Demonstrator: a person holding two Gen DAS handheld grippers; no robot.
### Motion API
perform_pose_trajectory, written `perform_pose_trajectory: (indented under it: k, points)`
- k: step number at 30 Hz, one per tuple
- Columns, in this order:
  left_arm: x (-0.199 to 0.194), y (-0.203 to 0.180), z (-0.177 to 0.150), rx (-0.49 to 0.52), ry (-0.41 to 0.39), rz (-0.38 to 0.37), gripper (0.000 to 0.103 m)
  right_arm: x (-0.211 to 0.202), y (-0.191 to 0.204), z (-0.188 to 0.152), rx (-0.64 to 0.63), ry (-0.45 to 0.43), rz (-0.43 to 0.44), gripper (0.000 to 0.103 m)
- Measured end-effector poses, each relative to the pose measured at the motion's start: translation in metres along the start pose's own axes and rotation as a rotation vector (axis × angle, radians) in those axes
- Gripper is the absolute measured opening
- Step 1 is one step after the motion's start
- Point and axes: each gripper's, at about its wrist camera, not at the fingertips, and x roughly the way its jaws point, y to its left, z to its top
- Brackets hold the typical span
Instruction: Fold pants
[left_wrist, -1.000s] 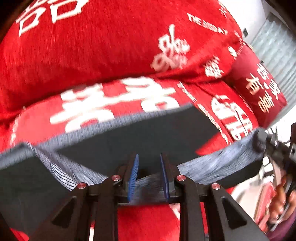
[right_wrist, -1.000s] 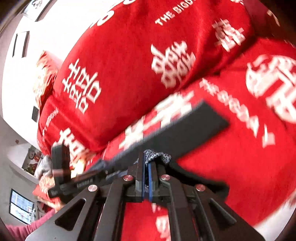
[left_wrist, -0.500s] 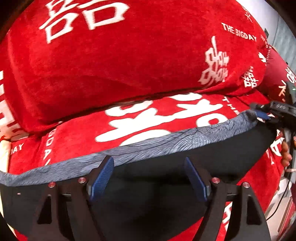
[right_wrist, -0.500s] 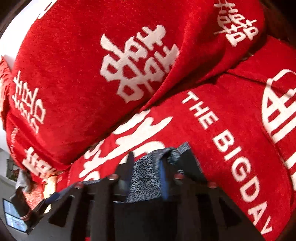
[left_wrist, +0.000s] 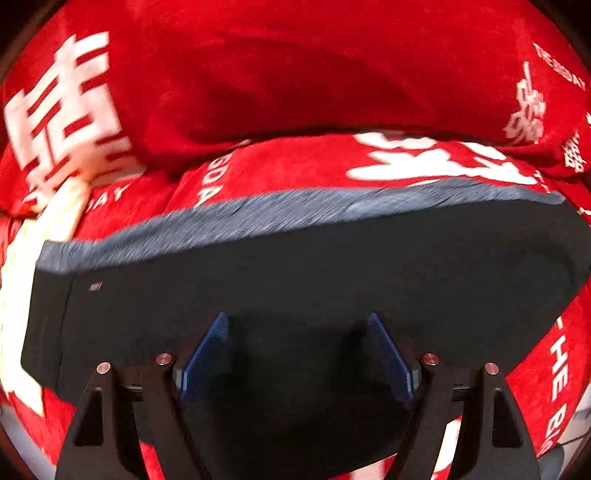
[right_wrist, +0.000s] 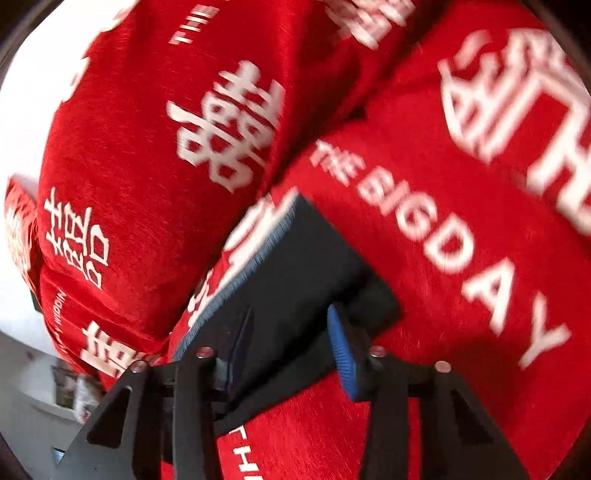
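pants (left_wrist: 303, 280): dark, heathered grey waistband (left_wrist: 295, 214) along the far edge, lying spread on the red sofa seat (left_wrist: 280, 170), just in front of the red back cushion (left_wrist: 295, 74)
pants, right wrist view (right_wrist: 295, 273): one end of the garment runs away from the camera toward the seam between seat and cushion
left gripper (left_wrist: 297, 354): fingers (left_wrist: 205, 354) wide apart, nothing pinched; cloth is below and between them, no pad pressing
right gripper (right_wrist: 290, 350): fingers (right_wrist: 341, 354) partly apart, narrower than the left; cloth lies between them but the pads look clear of it
jaw motion: both sets have just been opening, and the cloth they gripped is out of the pinch
step, judged: release after laying down a fold; next is probably smoothing or regrasping for another fold
risk 1: a ribbed pad could snag the loose fabric as a gripper pulls off and drag the fold open
risk 2: soft, uneven cushion, so layers may slide or the edges end up misaligned
risk 3: the next pinch may take only the top layer, since the layers are hard to tell apart in dark cloth
visibility: both views motion-blurred; underside layers of the fold hidden
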Motion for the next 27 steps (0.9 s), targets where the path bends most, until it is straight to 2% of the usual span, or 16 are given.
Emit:
perform_pose_trajectory:
  k: [3, 4, 5, 8, 9, 12, 14, 16, 18, 21, 24, 27]
  points:
    - [0.009, 0.008, -0.008, -0.019, 0.034, 0.006, 0.079, 0.021, -0.008, -0.003, 0.071, 0.037, 0.039, 0.043]
    - [0.012, 0.012, -0.012, -0.031, 0.040, 0.003, 0.079, 0.023, -0.008, -0.003, 0.081, 0.033, 0.051, 0.019]
    - [0.011, 0.014, -0.013, -0.038, 0.036, -0.005, 0.079, 0.022, -0.005, -0.003, 0.082, 0.029, 0.052, 0.007]
    - [0.008, 0.020, -0.020, -0.027, 0.031, -0.010, 0.080, 0.005, -0.001, -0.008, 0.077, 0.019, 0.101, 0.007]
    - [0.008, 0.022, -0.021, -0.026, 0.031, -0.014, 0.080, 0.002, -0.002, -0.010, 0.076, 0.027, 0.093, 0.007]
    - [0.009, 0.030, -0.024, -0.045, 0.036, -0.017, 0.089, 0.006, -0.019, -0.021, 0.066, 0.062, 0.006, 0.007]
    - [0.007, 0.035, -0.026, -0.059, 0.039, -0.017, 0.089, 0.004, -0.028, -0.026, 0.101, 0.035, 0.039, 0.008]
    - [0.002, 0.040, -0.028, -0.056, 0.033, 0.005, 0.089, -0.001, -0.030, -0.030, 0.125, 0.010, 0.038, 0.012]
    - [-0.003, 0.046, -0.029, -0.050, 0.023, 0.013, 0.089, -0.009, -0.023, -0.037, 0.099, 0.008, -0.013, 0.023]
    - [-0.012, 0.060, -0.026, -0.053, -0.007, 0.030, 0.089, -0.019, -0.002, -0.053, 0.031, 0.026, 0.002, 0.024]
    - [-0.013, 0.072, -0.022, -0.064, -0.019, 0.040, 0.089, -0.011, 0.036, -0.084, -0.050, 0.129, 0.097, 0.024]
    - [-0.007, 0.086, -0.023, -0.089, -0.005, 0.062, 0.089, 0.029, 0.088, -0.137, -0.140, 0.304, 0.187, 0.024]
